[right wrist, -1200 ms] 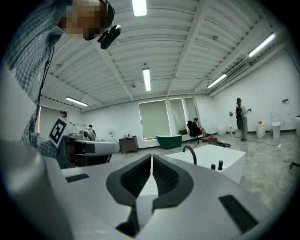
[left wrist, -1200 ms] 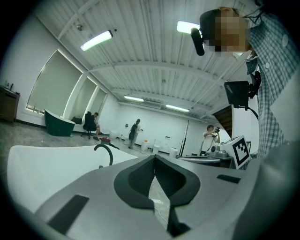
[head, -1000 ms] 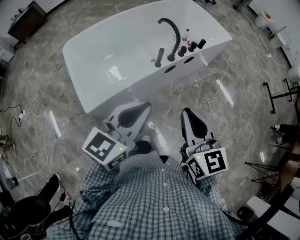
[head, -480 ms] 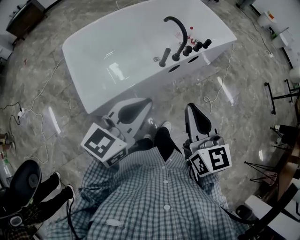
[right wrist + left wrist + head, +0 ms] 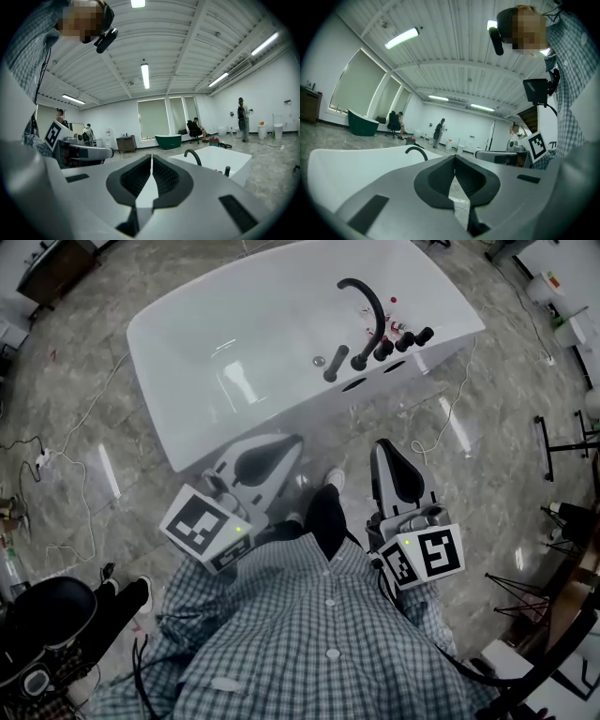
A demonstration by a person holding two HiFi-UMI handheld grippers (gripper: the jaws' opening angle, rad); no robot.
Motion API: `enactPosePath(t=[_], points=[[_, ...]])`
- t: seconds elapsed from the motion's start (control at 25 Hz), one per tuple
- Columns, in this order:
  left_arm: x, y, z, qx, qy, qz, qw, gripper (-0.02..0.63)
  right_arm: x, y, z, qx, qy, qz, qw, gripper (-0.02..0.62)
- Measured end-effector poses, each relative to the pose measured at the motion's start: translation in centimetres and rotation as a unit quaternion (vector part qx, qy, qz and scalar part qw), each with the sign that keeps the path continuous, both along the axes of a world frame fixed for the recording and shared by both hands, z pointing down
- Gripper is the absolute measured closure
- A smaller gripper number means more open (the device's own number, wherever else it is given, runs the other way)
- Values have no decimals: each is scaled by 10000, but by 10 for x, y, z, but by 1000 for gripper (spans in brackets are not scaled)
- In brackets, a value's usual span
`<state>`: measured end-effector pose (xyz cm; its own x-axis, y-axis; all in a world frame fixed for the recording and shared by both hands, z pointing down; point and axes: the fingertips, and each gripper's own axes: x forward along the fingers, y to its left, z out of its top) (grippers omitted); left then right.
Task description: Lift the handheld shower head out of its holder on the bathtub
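The left gripper has its jaws pressed together with nothing between them, and the right gripper likewise shows its jaws closed and empty. Both point toward the white bathtub, whose side wall lies just ahead of the left jaws' tips. The handheld shower head, a dark stick, stands in its holder on the tub's rim, well ahead of both sets of jaws and touched by neither. Beside it are the curved black faucet and three dark knobs, ahead and right of the right jaws
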<state>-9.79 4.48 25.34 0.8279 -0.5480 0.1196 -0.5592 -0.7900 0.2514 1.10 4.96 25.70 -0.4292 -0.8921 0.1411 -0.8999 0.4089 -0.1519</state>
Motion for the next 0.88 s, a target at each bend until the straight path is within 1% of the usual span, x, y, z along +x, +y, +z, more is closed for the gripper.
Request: enactPosePath(t=[0.4, 0.6, 0.88], points=[[34, -70, -4, 10, -21, -226, 9997, 595, 32, -74, -2, -43, 83, -292, 9995, 572], [52, -102, 1, -10, -52, -495, 9988, 595, 52, -113, 1, -16, 78, -557, 9984, 572], [78, -144, -3, 48, -87, -902, 9959, 595, 70, -166, 0, 27, 32, -1058, 9944, 572]])
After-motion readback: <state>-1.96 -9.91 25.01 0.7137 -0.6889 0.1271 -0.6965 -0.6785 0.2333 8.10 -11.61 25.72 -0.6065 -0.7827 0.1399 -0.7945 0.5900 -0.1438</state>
